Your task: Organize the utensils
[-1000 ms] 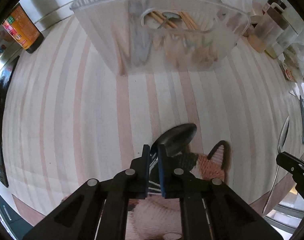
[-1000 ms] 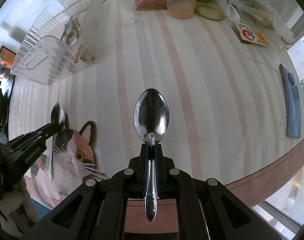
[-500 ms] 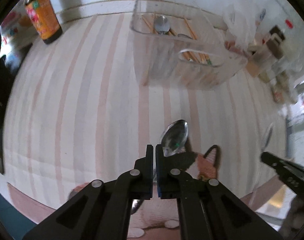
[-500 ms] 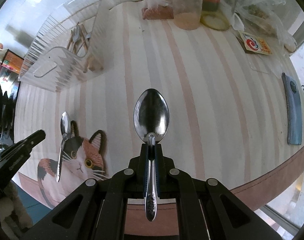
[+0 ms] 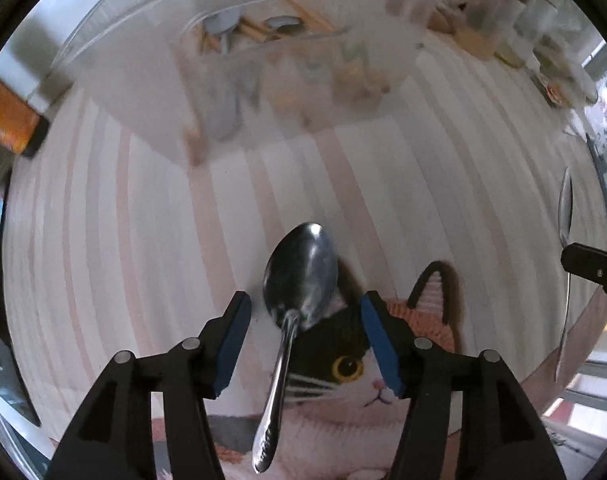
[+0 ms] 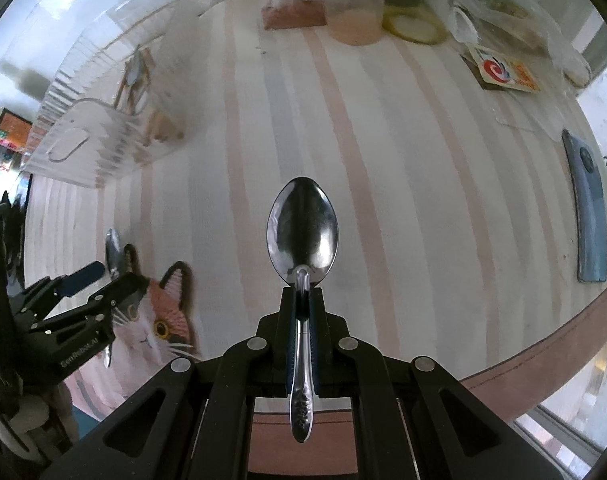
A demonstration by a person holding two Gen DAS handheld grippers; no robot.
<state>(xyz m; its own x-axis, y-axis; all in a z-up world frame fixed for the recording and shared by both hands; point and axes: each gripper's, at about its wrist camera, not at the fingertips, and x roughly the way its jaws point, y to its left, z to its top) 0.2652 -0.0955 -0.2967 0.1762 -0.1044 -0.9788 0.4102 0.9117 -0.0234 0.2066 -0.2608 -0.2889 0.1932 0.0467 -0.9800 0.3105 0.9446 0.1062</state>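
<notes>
The left black two-finger gripper with blue pads (image 5: 303,336) is pointing steeply downward, its jaws opening, and a shiny metal spoon (image 5: 291,320) is lying between the spread pads without either pad pressing on it. The right black two-finger gripper with blue pads (image 6: 302,300) is also pointing steeply downward, its jaws pressing together on the neck of a second shiny metal spoon (image 6: 302,240), whose bowl is sticking out beyond the fingertips.

Two spoons (image 5: 299,280) (image 6: 302,232), one clear bin (image 6: 87,136), one phone (image 6: 589,208).
</notes>
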